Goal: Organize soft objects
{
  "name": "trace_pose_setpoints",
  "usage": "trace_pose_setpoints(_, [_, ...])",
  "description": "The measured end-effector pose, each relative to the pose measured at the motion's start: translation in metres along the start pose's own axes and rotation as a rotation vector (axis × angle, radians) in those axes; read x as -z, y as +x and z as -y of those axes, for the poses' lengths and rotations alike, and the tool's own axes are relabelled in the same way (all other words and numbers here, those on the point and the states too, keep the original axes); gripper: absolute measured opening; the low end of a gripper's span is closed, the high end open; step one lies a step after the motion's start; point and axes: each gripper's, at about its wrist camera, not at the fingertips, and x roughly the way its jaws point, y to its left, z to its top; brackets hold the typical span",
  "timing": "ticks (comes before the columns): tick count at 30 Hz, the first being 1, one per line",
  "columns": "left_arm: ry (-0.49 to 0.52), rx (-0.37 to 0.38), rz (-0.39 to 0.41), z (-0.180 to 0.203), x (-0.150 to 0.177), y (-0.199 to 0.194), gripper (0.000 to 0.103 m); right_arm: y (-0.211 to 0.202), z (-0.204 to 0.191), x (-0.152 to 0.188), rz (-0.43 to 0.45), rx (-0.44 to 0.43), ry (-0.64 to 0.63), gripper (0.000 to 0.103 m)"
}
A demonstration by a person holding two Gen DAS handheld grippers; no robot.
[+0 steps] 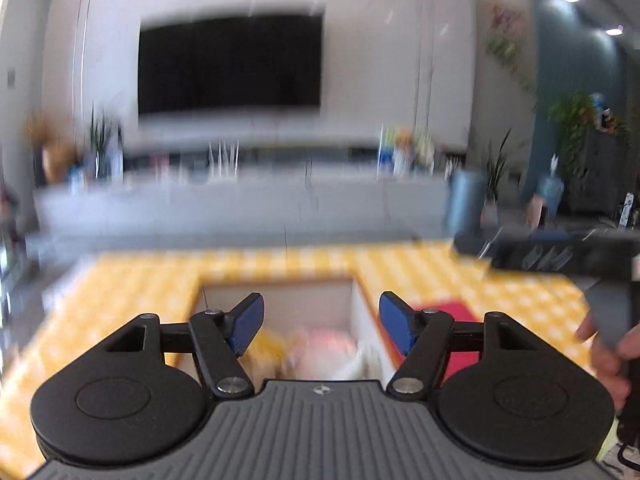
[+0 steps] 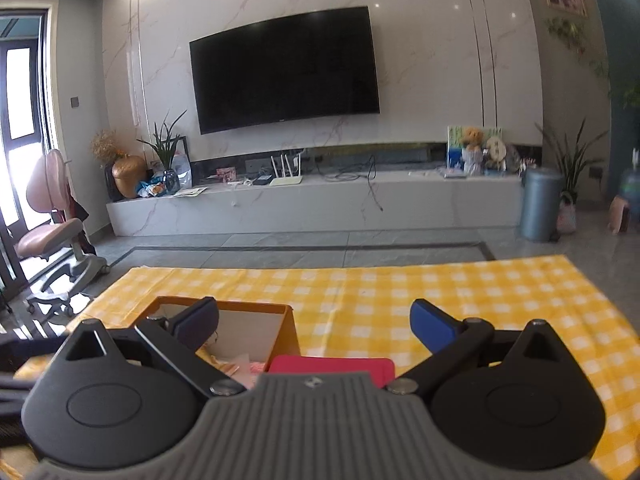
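An open cardboard box [image 1: 280, 300] stands on a yellow checked cloth [image 1: 132, 292]. Blurred soft things lie inside it: a pink one [image 1: 328, 346], a yellow one [image 1: 266, 344] and a white one [image 1: 360, 364]. My left gripper [image 1: 322, 320] hovers over the box, open, with nothing between its blue pads. A flat red item [image 1: 444, 308] lies just right of the box. In the right wrist view my right gripper [image 2: 316, 320] is open and empty above the box's orange wall [image 2: 289, 332] and the red item [image 2: 332, 364].
A hand [image 1: 608, 348] holds a dark tool at the right edge of the left wrist view. Beyond the cloth's far edge [image 2: 320, 270] is tiled floor, a TV console [image 2: 320, 200], a grey bin [image 2: 540, 204] and a pink chair [image 2: 52, 224].
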Motion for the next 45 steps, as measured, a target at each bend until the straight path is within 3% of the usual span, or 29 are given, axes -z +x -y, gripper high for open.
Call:
trace_pose_setpoints(1, [0.03, -0.001, 0.053, 0.004, -0.001, -0.009, 0.089, -0.001, -0.002, 0.003, 0.005, 0.013, -0.013, 0.1])
trace_pose_setpoints(5, [0.059, -0.038, 0.237, 0.021, -0.002, -0.026, 0.099, -0.005, -0.003, 0.01, 0.016, 0.073, -0.007, 0.1])
trace_pose_setpoints(11, [-0.027, -0.084, 0.31, 0.037, 0.005, -0.009, 0.1, -0.016, -0.016, 0.022, 0.058, 0.062, -0.045, 0.1])
trace_pose_setpoints(22, [-0.12, -0.119, 0.221, 0.018, 0.015, 0.004, 0.1, -0.002, -0.023, 0.042, 0.074, 0.029, -0.076, 0.1])
trace_pose_setpoints(31, [-0.126, -0.082, 0.122, 0.012, 0.024, 0.016, 0.1, 0.008, -0.024, 0.055, 0.062, 0.059, -0.155, 0.1])
trace_pose_setpoints(45, [-0.107, -0.076, 0.054, 0.02, 0.028, 0.025, 0.1, 0.019, -0.026, 0.063, 0.025, 0.088, -0.189, 0.1])
